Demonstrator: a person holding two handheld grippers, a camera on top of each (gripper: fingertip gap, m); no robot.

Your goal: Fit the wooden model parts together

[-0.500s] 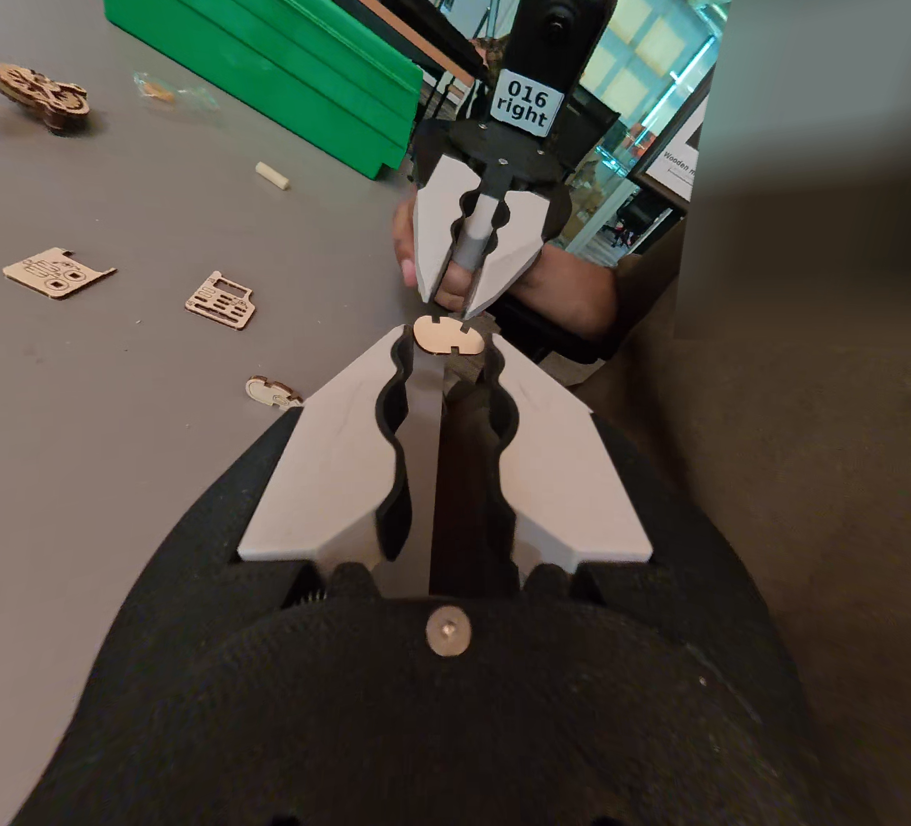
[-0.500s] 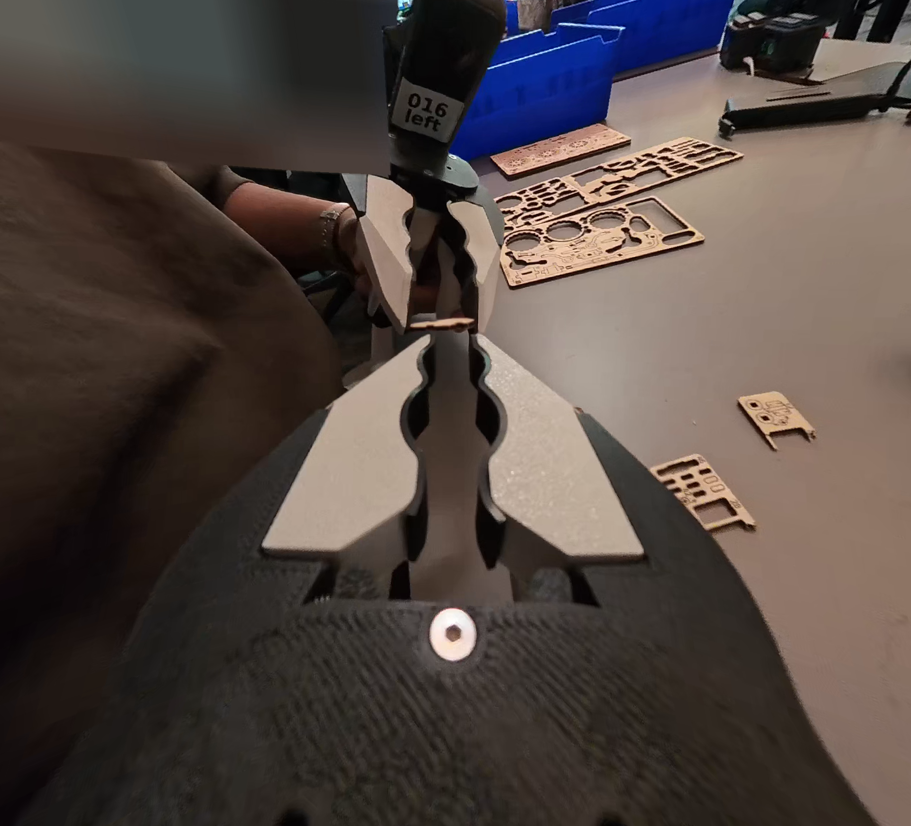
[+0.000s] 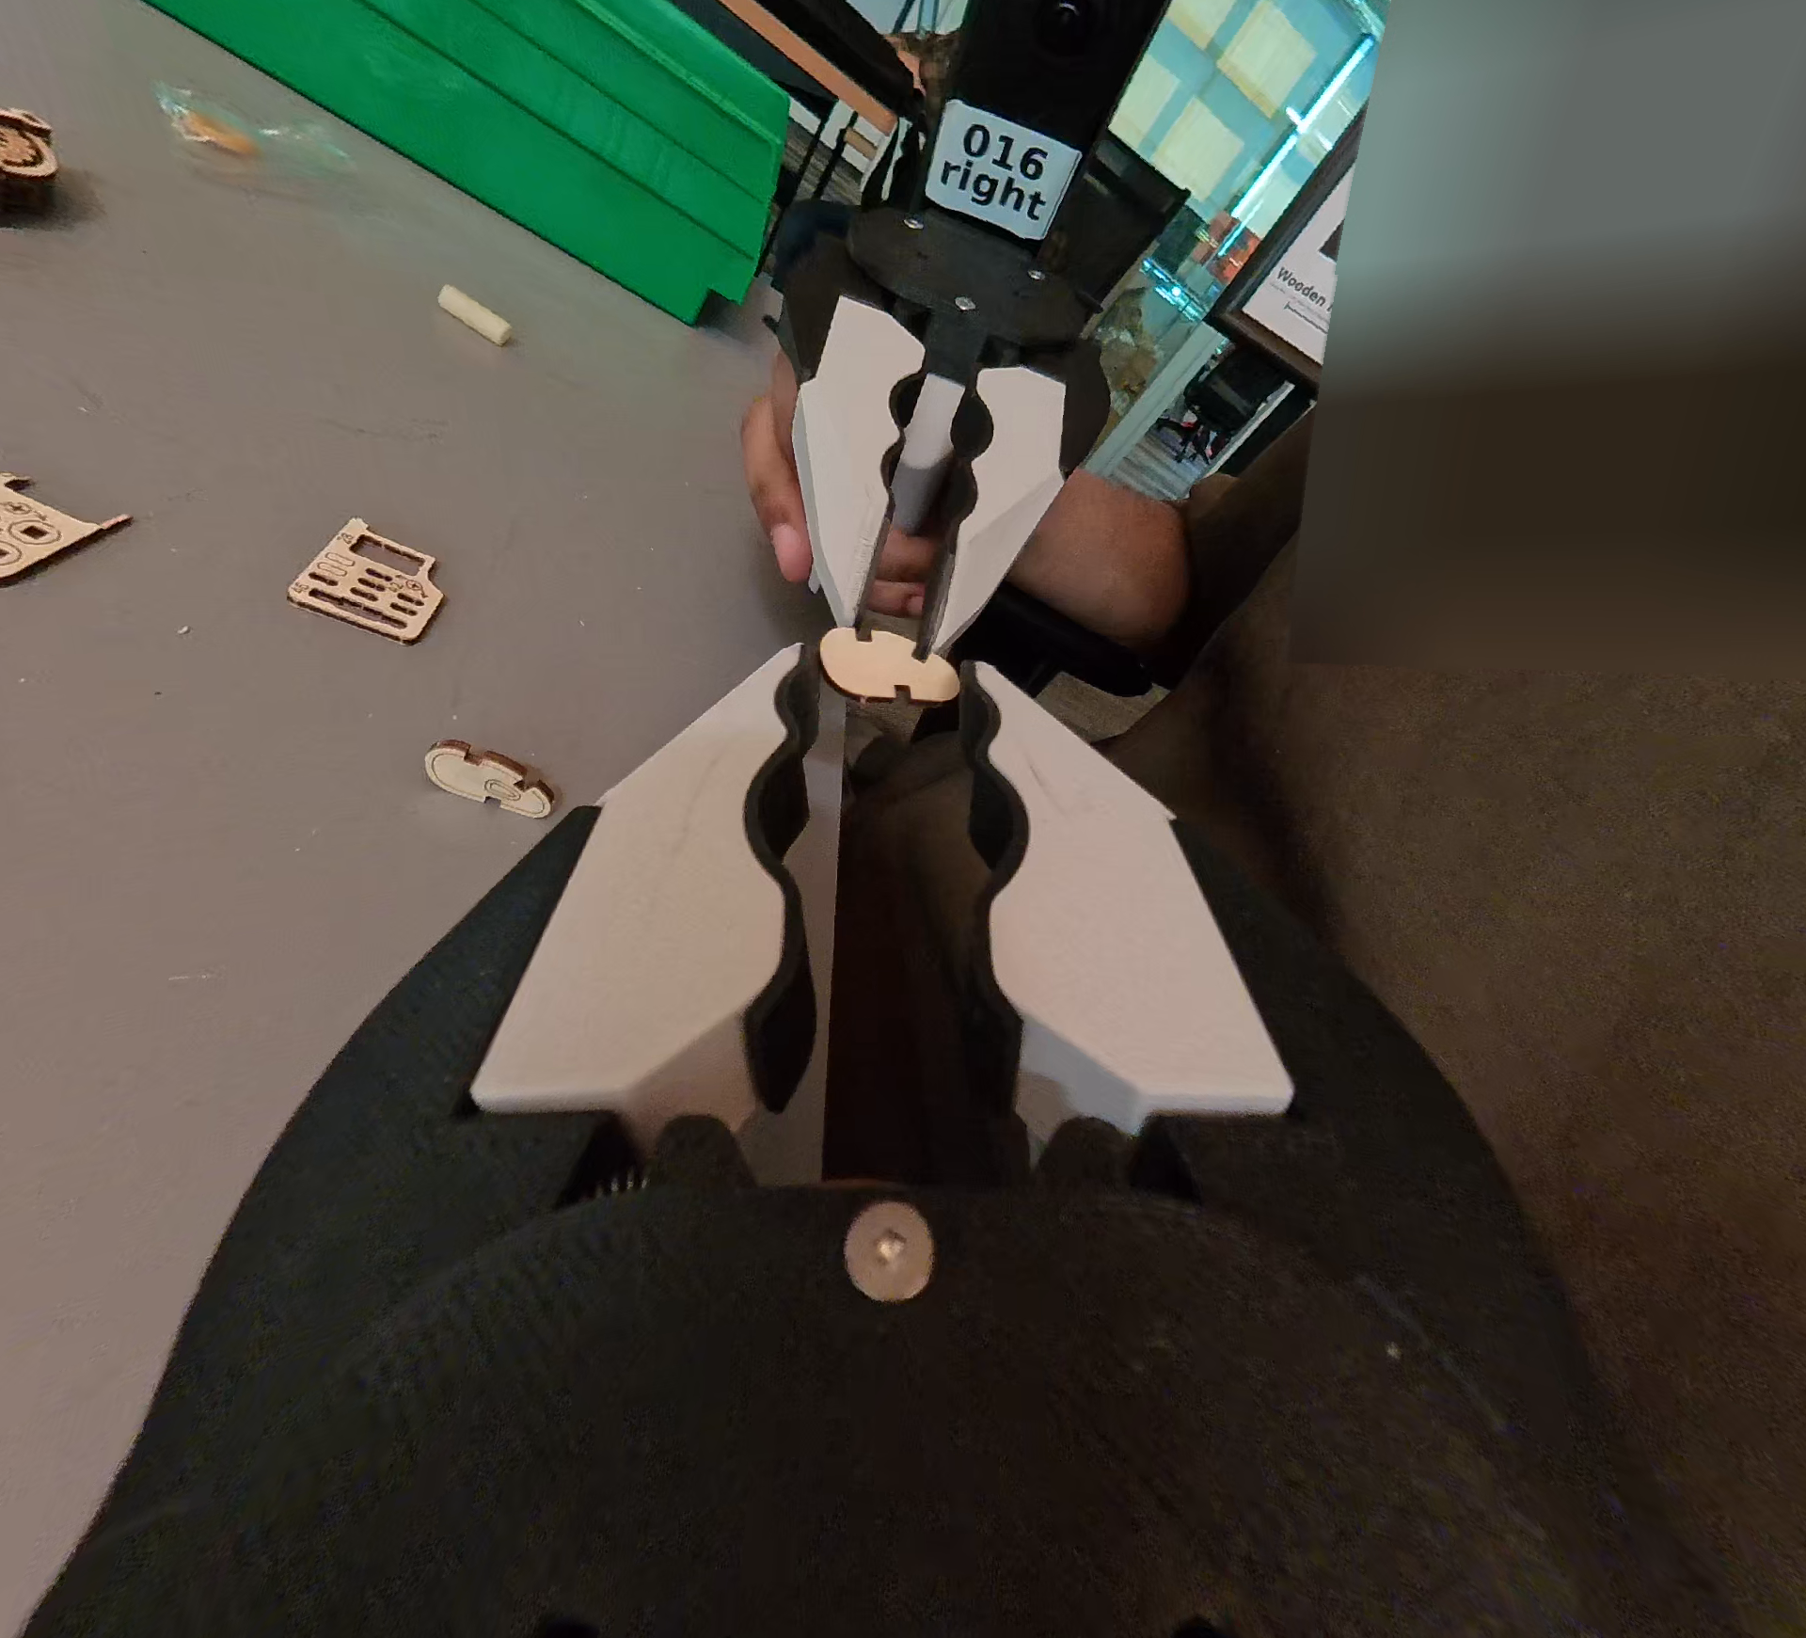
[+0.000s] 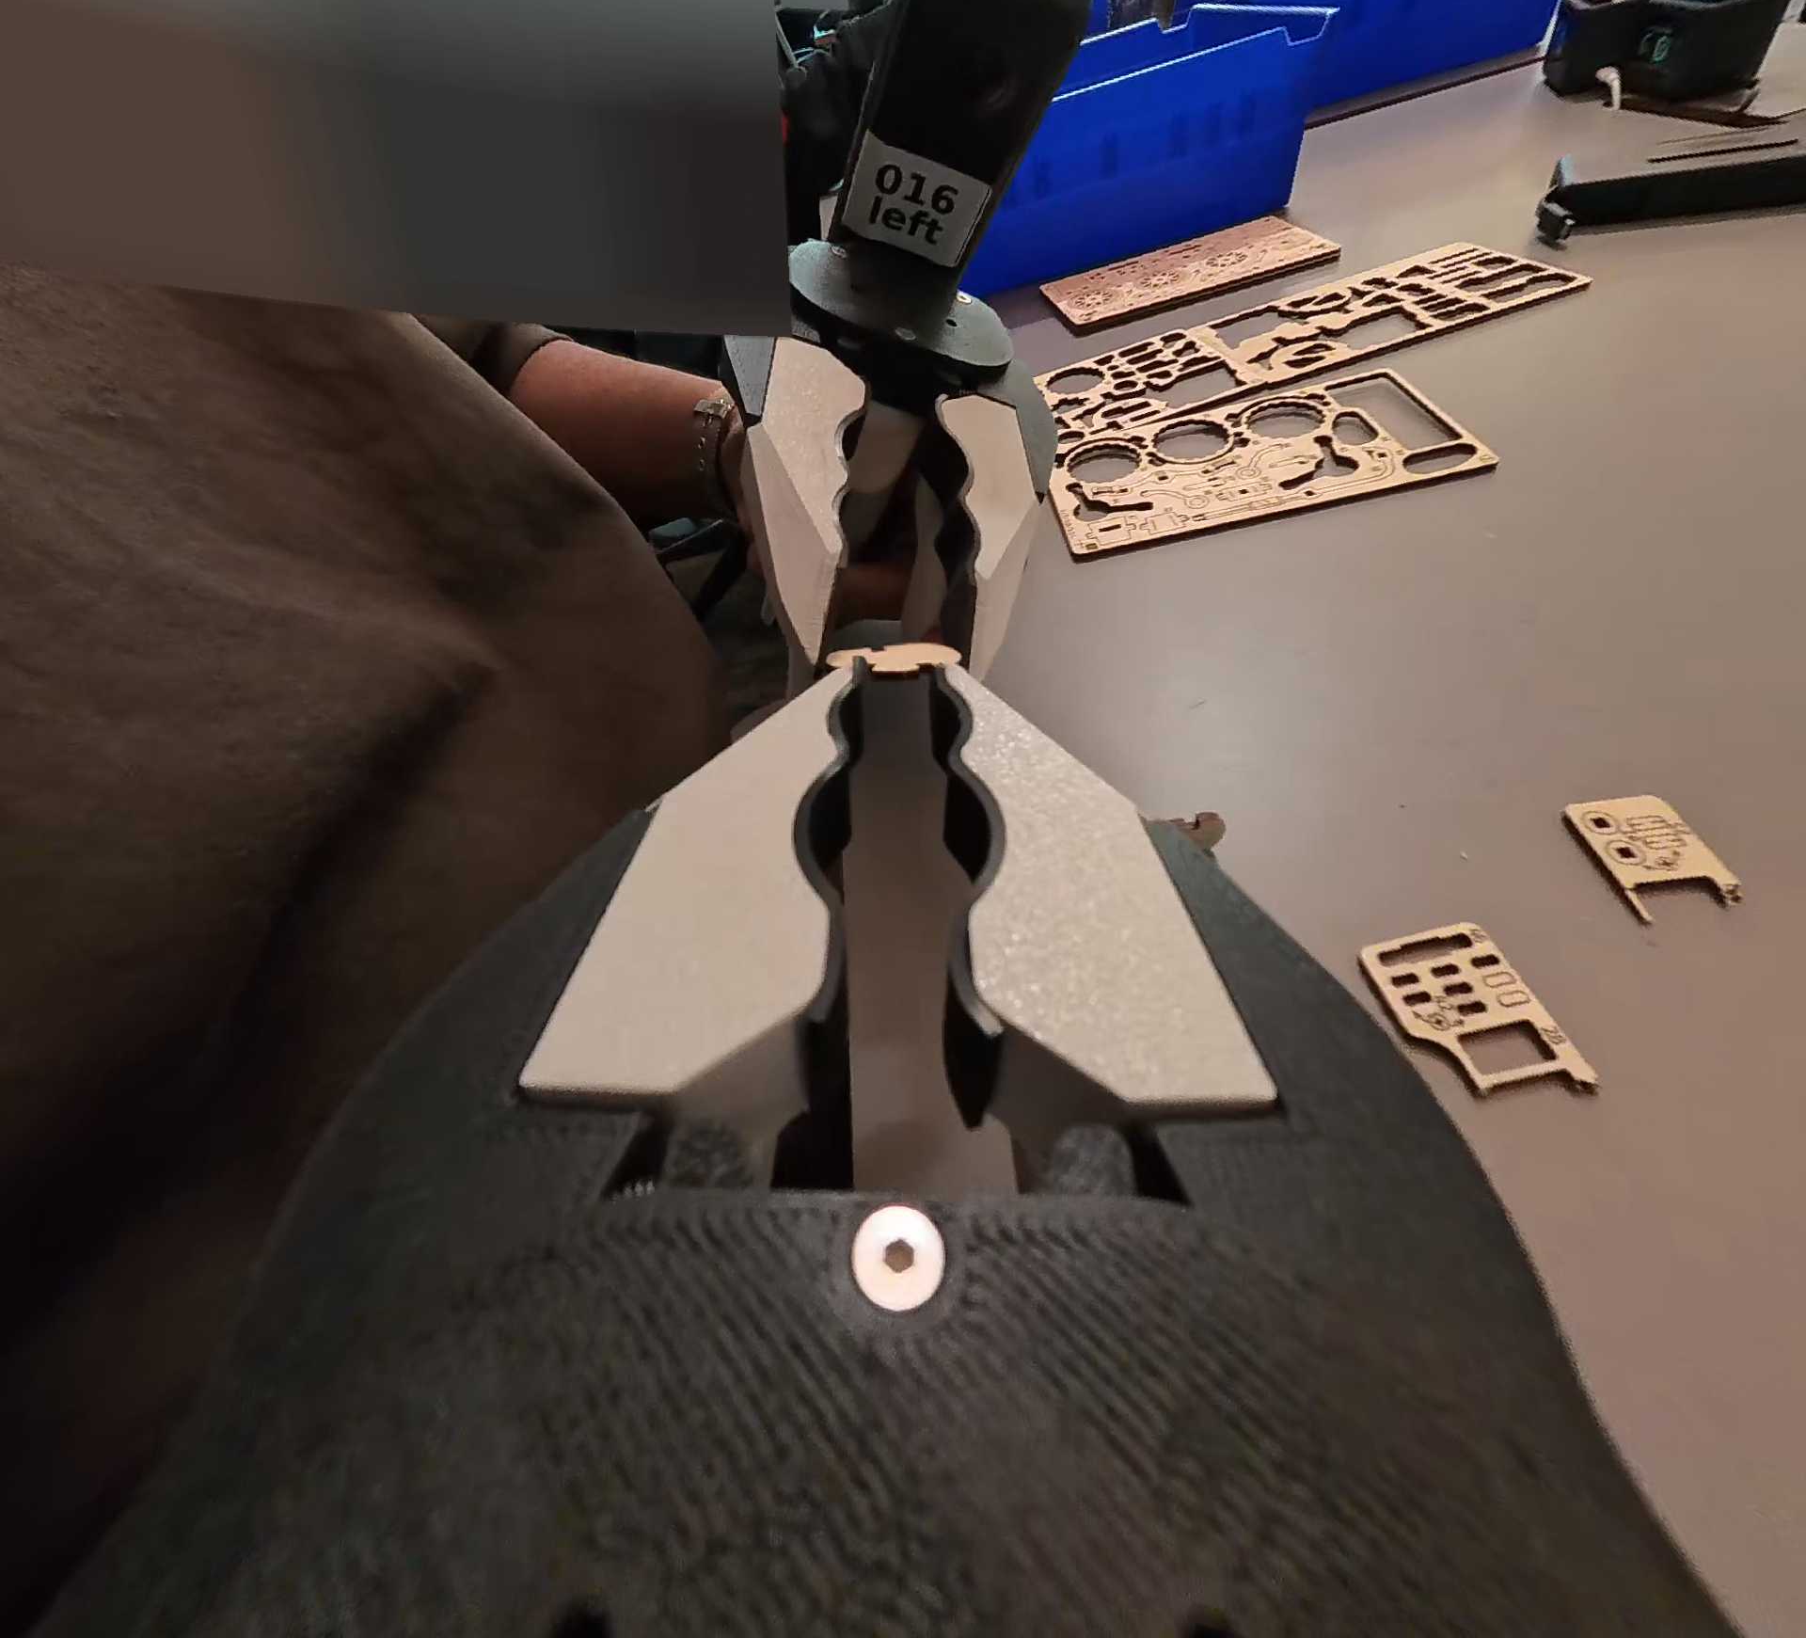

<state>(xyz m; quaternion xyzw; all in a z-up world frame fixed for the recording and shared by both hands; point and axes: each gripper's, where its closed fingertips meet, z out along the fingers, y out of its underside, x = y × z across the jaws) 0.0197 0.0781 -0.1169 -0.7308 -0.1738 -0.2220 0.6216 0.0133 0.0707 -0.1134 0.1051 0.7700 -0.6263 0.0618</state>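
A small oval wooden piece (image 3: 884, 664) with edge notches is held in the air off the grey table's (image 3: 195, 956) edge. My left gripper (image 3: 889, 680) is shut on it across its long axis. My right gripper (image 3: 894, 628) faces it from the far side, jaws a narrow gap apart, tips set at the notches on the piece's far edge. In the right wrist view the piece (image 4: 889, 660) shows edge-on, between my right gripper's (image 4: 894, 680) tips and the left gripper (image 4: 894, 648) beyond. A hand holds each gripper.
A green bin (image 3: 420, 37), a white dowel (image 3: 474, 313) and loose flat wooden parts (image 3: 366, 579) (image 3: 489, 785) lie left. Blue bins (image 4: 1173, 144), cut-out wooden sheets (image 4: 1270, 457) and two flat parts (image 4: 1476, 1005) (image 4: 1652, 858) lie right. The person's brown clothing (image 4: 244, 711) is close by. Both grippers' tips are close together, under 4 cm apart. From either gripper's tips it is about 25 cm to the white dowel (image 3: 474, 313).
The right gripper has come slightly closer and tilted, its tips staying at the piece. The piece has stayed put in the left gripper.
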